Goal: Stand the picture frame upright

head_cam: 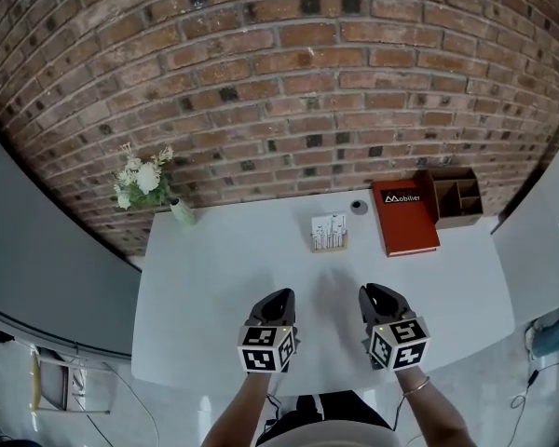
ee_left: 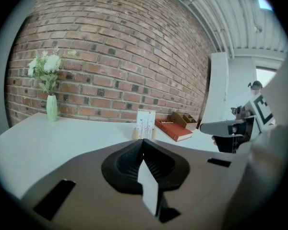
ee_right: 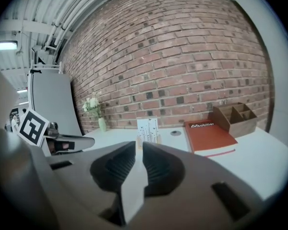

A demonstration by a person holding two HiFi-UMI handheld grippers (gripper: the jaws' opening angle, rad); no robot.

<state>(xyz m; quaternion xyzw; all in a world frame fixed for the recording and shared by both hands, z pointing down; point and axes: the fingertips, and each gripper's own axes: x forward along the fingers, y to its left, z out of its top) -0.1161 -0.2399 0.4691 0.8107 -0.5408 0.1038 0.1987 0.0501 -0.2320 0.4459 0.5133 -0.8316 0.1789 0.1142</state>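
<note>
Table against wall. Vase with flowers on far left corner, by wall. Picture frame on table, centre, toward far edge. Small round item just right of frame, slightly behind it. Book flat on table, right of round item. Organiser at far right corner, just beside book. Left tool and right tool side by side over near part of table, apart from each other, well short of frame.

The print on the picture frame is too small to read, perhaps flowers.
</note>
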